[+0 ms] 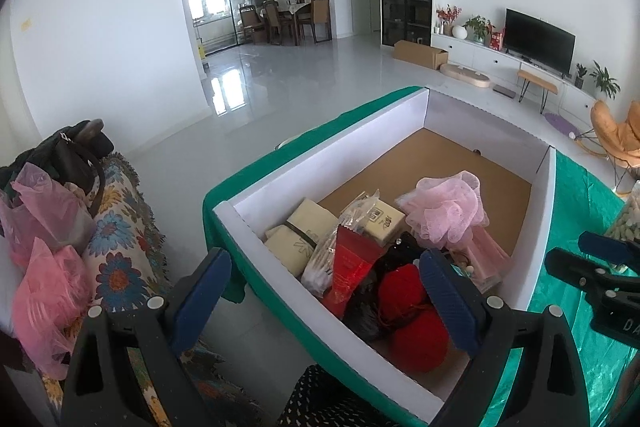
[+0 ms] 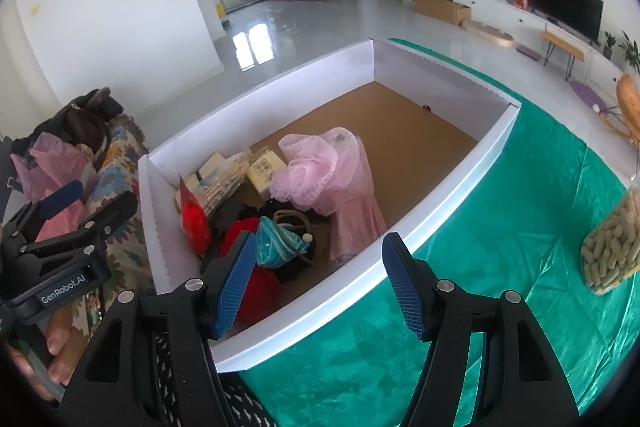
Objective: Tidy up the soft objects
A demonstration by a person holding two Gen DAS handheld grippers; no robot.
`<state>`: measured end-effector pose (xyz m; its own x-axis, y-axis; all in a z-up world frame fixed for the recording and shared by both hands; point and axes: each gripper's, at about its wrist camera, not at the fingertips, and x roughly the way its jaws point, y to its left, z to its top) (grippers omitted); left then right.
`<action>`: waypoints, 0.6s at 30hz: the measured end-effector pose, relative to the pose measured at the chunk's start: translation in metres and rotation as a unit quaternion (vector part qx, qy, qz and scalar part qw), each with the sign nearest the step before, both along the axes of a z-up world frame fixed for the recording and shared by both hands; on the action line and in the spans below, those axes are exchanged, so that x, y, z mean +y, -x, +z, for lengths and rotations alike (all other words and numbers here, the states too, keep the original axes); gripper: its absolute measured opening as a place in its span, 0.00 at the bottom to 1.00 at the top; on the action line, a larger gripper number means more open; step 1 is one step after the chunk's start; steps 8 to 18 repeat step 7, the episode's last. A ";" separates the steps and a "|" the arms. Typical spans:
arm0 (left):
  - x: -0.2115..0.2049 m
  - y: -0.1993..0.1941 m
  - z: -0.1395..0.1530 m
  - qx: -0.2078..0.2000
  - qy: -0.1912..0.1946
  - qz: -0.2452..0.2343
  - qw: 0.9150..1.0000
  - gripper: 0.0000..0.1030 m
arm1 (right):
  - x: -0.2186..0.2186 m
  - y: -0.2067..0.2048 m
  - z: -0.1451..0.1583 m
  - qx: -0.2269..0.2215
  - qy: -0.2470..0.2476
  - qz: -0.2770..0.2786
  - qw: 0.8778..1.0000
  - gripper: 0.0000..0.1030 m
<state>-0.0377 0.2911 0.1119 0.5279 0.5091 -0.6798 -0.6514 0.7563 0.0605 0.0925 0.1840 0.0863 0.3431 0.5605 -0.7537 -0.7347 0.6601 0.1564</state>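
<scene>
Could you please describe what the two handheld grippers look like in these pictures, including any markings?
Both are black plastic frames with silver screw heads. The left gripper and right gripper each carry two blue finger pads with a fine grid texture. White lettering reading GenRobot.AI shows on the left gripper's body in the right wrist view. No cables are visible.

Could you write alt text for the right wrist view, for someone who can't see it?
An open right gripper hangs empty over a white box on a green cloth; inside lie a pink mesh puff, red yarn and small packets.
</scene>
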 end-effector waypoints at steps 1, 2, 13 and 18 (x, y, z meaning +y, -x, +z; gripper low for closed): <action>-0.001 0.000 -0.001 -0.001 0.003 0.000 1.000 0.92 | 0.001 0.000 -0.001 0.000 0.003 0.001 1.000 0.67; -0.001 -0.001 -0.002 -0.002 0.008 -0.001 1.000 0.92 | 0.001 0.000 -0.003 0.000 0.005 0.001 1.000 0.67; -0.001 0.000 -0.010 -0.006 0.019 -0.001 1.000 0.92 | 0.002 -0.003 -0.007 0.003 0.005 -0.002 1.000 0.67; -0.001 0.000 -0.010 -0.006 0.019 -0.001 1.000 0.92 | 0.002 -0.003 -0.007 0.003 0.005 -0.002 1.000 0.67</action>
